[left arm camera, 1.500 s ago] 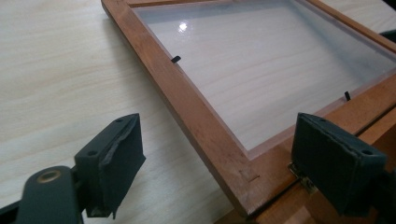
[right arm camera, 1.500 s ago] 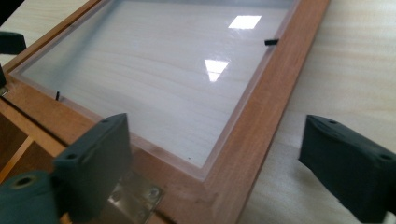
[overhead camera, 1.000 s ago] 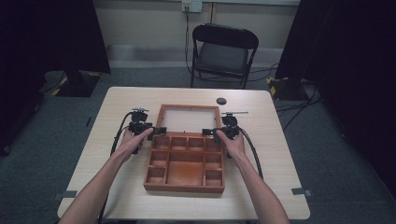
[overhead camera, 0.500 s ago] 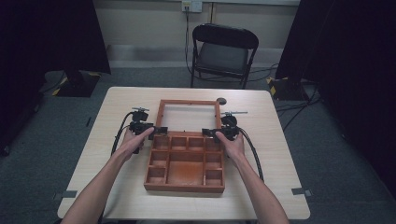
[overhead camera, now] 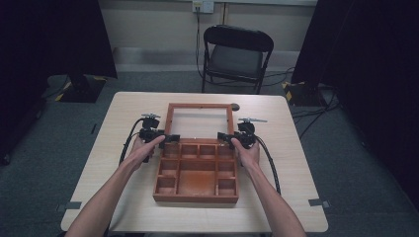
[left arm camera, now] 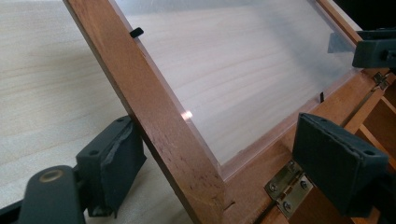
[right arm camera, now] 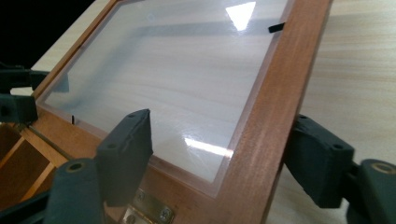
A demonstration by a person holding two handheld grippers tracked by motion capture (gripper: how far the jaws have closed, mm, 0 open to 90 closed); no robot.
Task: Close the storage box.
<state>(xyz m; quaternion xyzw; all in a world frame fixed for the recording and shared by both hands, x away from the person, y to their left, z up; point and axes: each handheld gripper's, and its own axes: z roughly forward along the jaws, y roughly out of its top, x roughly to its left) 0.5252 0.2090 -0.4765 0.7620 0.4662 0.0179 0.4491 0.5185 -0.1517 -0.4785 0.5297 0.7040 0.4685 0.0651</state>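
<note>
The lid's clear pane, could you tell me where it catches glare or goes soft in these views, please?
Right gripper view: the pane carries a bright triangular glare near the top and a streak lower down. Left gripper view: only a small glint by the lid frame, and the near jaws are soft. High view: evenly lit table, dark surroundings.

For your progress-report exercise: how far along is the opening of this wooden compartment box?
Done: the glazed lid is swung up and back off the compartment box, exposing its compartments. In hand: the left gripper and right gripper, jaws just narrowing, straddle the lid's side rails without clamping. Left: probably laying the lid fully back, then letting go.
</note>
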